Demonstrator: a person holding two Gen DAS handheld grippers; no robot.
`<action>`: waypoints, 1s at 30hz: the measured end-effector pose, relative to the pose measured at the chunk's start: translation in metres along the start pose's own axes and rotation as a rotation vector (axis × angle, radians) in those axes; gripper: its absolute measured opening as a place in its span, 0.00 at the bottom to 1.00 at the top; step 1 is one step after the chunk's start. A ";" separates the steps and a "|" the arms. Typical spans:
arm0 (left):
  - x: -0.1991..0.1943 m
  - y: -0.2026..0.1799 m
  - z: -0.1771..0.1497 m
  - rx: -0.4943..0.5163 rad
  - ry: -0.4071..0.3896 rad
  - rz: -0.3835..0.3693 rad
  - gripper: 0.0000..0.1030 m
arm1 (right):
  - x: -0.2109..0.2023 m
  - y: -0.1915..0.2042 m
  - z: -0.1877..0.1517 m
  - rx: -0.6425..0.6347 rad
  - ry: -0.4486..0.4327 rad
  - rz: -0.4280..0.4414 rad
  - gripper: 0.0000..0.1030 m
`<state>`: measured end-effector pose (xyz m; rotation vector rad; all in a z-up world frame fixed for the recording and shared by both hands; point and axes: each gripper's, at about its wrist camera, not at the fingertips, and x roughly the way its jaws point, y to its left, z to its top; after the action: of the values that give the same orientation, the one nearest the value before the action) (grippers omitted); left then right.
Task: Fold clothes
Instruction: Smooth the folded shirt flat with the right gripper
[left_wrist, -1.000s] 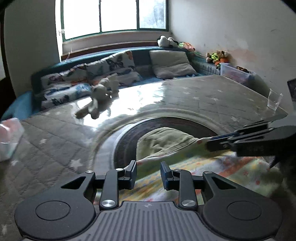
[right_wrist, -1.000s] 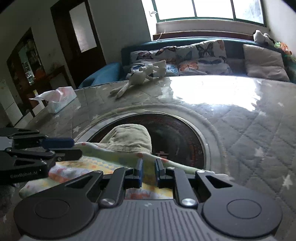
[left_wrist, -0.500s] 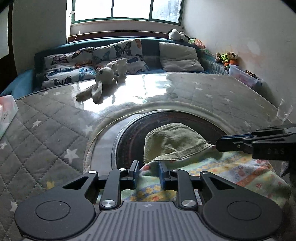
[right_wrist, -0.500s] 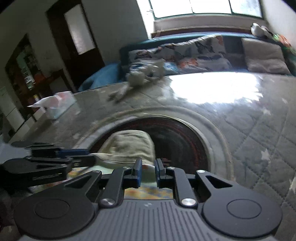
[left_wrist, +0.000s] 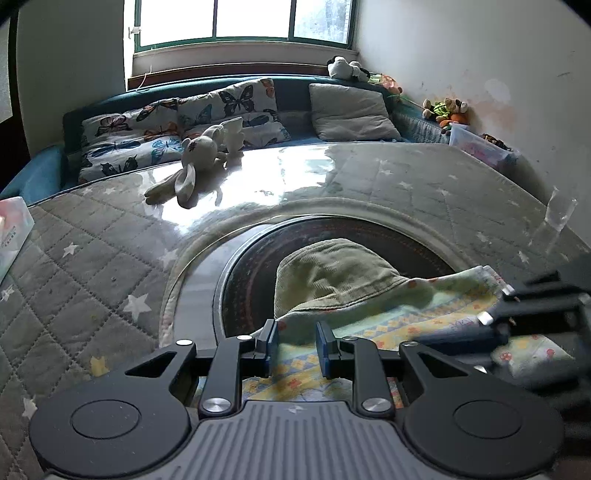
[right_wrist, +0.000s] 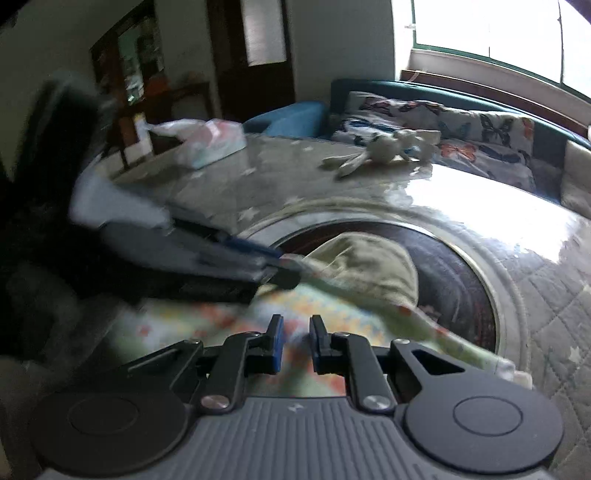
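Observation:
A small garment (left_wrist: 369, 295), colourful print outside and green corduroy inside, lies on the table across the dark round turntable (left_wrist: 251, 266). My left gripper (left_wrist: 295, 336) is shut on its near edge, and cloth rises between the blue pads. From the right wrist view the left gripper (right_wrist: 280, 273) pinches a stretched hem of the garment (right_wrist: 369, 266). My right gripper (right_wrist: 295, 336) is shut on the blurred printed cloth. In the left wrist view the right gripper (left_wrist: 495, 306) holds up the garment's right corner.
A plush rabbit (left_wrist: 195, 158) lies at the table's far side, in front of a sofa with butterfly pillows (left_wrist: 236, 107). A tissue pack (right_wrist: 210, 144) sits at the left edge and a clear cup (left_wrist: 559, 214) at the right. The quilted table cover (left_wrist: 92, 266) lies under glass.
The right gripper has rolled and swung sideways with the cloth, so its view is tilted and blurred. The garment's right corner now stands lifted. The left gripper has hardly moved.

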<state>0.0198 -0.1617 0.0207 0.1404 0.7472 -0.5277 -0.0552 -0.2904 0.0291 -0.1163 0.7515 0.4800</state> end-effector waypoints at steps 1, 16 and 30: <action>0.000 0.000 0.000 -0.001 -0.001 0.002 0.24 | -0.003 0.005 -0.004 -0.017 0.006 0.000 0.13; -0.067 -0.028 -0.041 0.053 -0.097 -0.040 0.24 | -0.053 0.033 -0.046 0.015 -0.067 -0.010 0.14; -0.084 -0.025 -0.083 -0.008 -0.100 -0.024 0.24 | -0.069 0.009 -0.073 0.145 -0.085 -0.119 0.15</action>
<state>-0.0945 -0.1236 0.0189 0.0970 0.6542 -0.5509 -0.1491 -0.3279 0.0232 -0.0050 0.6892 0.3145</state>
